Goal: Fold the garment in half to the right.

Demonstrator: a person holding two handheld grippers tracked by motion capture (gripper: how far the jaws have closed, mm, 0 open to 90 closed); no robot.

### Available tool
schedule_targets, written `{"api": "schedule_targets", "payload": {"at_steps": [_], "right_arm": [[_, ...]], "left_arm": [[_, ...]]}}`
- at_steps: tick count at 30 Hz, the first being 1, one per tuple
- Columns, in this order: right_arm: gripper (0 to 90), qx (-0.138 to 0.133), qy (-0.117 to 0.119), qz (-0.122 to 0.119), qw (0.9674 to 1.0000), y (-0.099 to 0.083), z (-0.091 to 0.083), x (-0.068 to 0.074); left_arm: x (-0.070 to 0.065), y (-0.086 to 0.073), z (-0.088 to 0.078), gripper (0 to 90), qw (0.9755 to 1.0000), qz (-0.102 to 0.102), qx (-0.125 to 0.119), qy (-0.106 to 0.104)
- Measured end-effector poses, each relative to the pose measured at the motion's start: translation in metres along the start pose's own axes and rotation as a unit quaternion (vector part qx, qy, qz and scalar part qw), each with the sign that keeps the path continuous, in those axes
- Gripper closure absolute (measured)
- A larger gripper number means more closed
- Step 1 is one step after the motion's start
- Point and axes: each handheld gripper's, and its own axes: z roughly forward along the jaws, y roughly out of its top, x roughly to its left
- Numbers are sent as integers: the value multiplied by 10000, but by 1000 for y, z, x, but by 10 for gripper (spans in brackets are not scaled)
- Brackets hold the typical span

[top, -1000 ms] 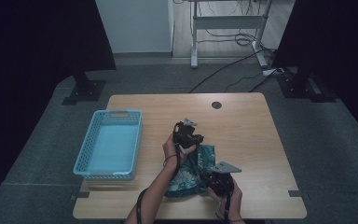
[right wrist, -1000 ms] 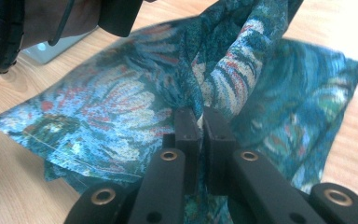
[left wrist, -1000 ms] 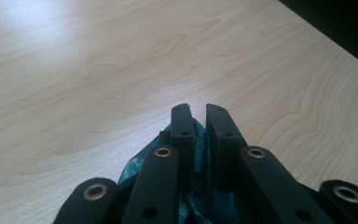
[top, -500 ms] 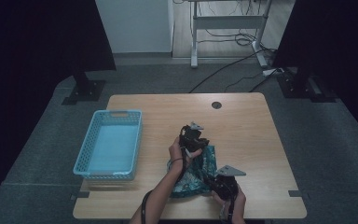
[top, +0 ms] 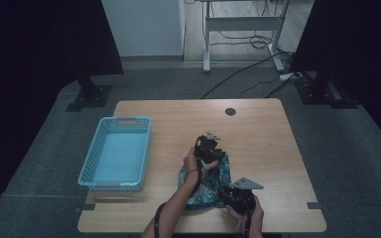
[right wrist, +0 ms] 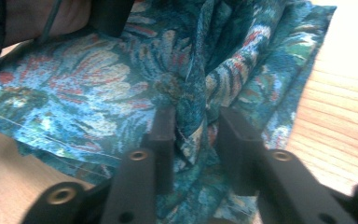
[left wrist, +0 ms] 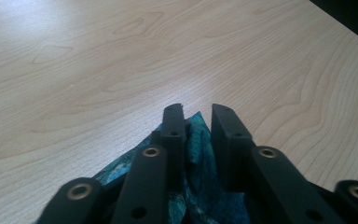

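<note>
A teal flower-print cloth [top: 206,186] lies bunched on the wooden table [top: 268,139], near its front edge. My left gripper [top: 216,157] points down on the cloth's far right corner. In the left gripper view its jaws [left wrist: 197,112] stand a little apart with a fold of the cloth [left wrist: 198,154] loose between them; they have just been opening. My right gripper [top: 225,193] lies at the cloth's near right edge. Its jaws [right wrist: 193,116] have also just been opening, and a ridge of the cloth [right wrist: 98,84] stands slack between them.
A light blue plastic basket [top: 90,158] sits at the table's left side. A round cable hole [top: 230,111] marks the far edge. The person's left hand [right wrist: 37,18] rests on the cloth. Bare wood stretches to the right of the cloth.
The left hand has carried its cloth corner to the right and down onto the pile. Both grippers' jaws have parted from the cloth. The right hand has stayed in place.
</note>
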Motion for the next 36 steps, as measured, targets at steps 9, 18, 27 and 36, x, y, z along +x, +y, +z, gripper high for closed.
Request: {"api": "schedule_targets", "payload": {"at_steps": [9,18,27,36], "right_arm": [[402,31,-387,-32,9992,-4,-11,-6],[321,-125,-409,-171,9989,2,-19,-5],[304,-447,8,-584,9973,26,-12,8],[654,-37,117,-1036,9945,11,-3,5]], "left_arm": [[-2,6,-39,499,9980,139,-609,73],[2,-8,-86,470,9963,219,-813,198],[6,-38,-100,462,9962,261,-761,329],[6,-66,-117,453,9968,292,-694,261]]}}
